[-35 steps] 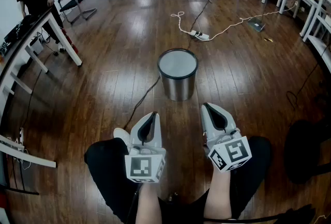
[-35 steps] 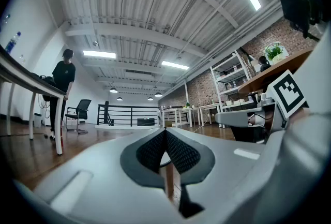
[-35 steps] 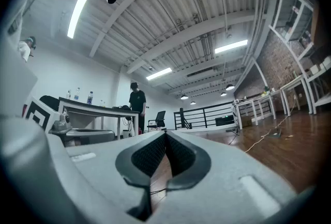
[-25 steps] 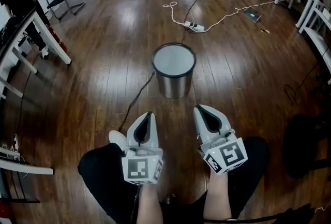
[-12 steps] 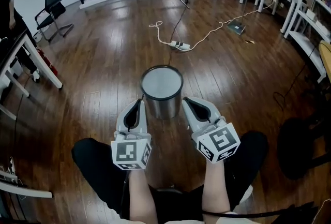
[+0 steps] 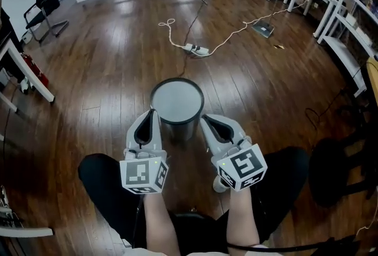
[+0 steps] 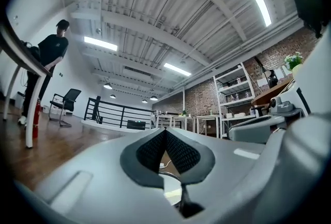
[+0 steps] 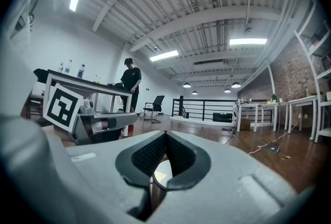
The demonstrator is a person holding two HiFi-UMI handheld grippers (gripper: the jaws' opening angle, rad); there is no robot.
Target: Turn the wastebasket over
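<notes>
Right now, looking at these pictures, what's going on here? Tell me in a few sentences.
A person holds a gripper in each hand, down by a metal wastebasket that stands on the wooden floor. The left gripper and right gripper are both shut and empty, with their tips close beside the wastebasket's left and right sides. Nothing grips it, and it has not been tipped.

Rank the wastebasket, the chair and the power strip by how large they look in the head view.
1. wastebasket and chair: about alike in extent. The wastebasket is much nearer the camera, so I do not rank them.
2. power strip: clearly the smallest.
</notes>
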